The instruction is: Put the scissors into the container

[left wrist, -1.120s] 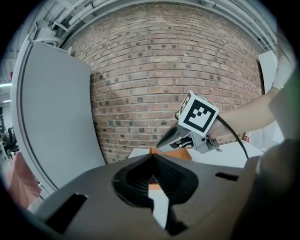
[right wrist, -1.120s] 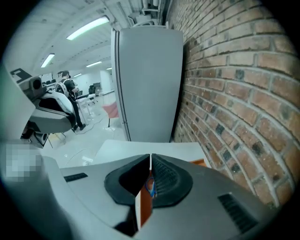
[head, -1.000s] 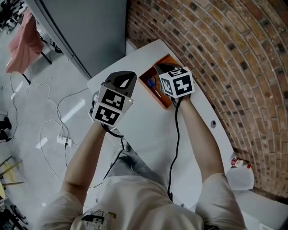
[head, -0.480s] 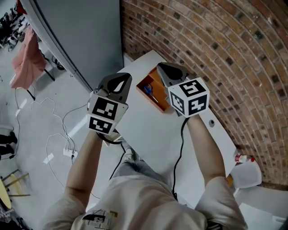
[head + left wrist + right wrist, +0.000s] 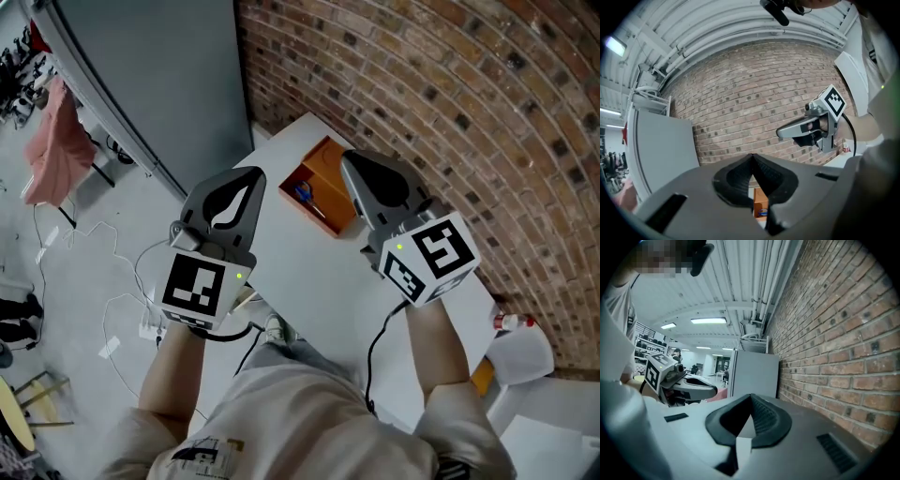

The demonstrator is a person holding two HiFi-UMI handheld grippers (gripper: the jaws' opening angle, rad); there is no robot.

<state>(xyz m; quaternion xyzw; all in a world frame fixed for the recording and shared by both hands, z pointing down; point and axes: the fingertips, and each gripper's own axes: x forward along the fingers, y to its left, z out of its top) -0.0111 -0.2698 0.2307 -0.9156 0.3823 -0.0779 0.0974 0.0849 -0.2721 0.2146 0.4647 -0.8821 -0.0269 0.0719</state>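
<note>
An orange container stands on the white table near the brick wall. Blue-handled scissors lie inside it. My left gripper is raised well above the table's left edge, shut, with nothing in it. My right gripper is also lifted, its tip over the container's right side, shut and empty. In the left gripper view the shut jaws frame the container below, and the right gripper shows to the right. In the right gripper view the left gripper shows at left.
A brick wall runs behind the table. A grey panel stands at the left. Cables and a power strip lie on the floor. A red-capped bottle and a white tub sit at the table's right end.
Both grippers have risen toward the head camera and spread apart. The right gripper has lifted off the container, and the scissors stay inside it.
</note>
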